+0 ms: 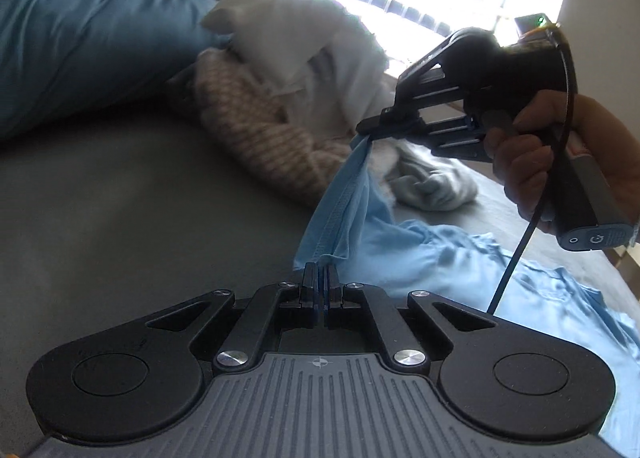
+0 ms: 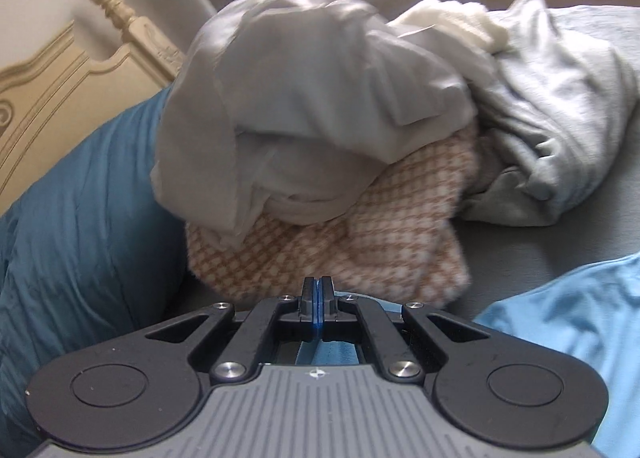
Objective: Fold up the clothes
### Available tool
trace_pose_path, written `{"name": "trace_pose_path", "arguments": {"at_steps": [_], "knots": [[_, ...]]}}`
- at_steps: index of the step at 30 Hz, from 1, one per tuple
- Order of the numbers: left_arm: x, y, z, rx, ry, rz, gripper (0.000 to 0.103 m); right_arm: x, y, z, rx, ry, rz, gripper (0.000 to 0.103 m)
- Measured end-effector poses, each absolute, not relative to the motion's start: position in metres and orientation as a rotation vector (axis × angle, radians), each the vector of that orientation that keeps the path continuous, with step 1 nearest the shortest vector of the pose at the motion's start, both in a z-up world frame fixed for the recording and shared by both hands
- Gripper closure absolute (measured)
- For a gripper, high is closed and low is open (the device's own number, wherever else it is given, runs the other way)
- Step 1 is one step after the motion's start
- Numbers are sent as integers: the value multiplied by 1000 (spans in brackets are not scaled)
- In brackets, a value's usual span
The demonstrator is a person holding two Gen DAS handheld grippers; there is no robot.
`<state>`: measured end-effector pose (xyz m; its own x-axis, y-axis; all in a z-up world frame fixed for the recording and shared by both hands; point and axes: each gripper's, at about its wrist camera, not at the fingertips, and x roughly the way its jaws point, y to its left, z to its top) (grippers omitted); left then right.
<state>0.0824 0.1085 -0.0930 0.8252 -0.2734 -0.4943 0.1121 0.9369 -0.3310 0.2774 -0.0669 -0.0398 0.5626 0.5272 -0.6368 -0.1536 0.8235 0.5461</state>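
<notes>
While both grippers pinch it, light blue garment (image 1: 340,214) stretches (bed (image 1: 120,198) below).

left gripper (image 1: 321,272): jaws clamped | right gripper (image 1: 366,129): jaws clamped, hand (image 1: 560,162) gripping handle

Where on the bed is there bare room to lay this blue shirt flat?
Bare grey sheet lies between the blue pillow, the checked cloth and the blue shirt. The clothes pile crowds the head end.
</notes>
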Motion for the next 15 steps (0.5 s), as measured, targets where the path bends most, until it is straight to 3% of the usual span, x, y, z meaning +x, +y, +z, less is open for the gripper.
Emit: {"name": "trace_pose_path", "arguments": {"at_steps": [15], "knots": [[81,119,-116,-371,683,-94,103,278,9,-61,119,805,503,103]]}}
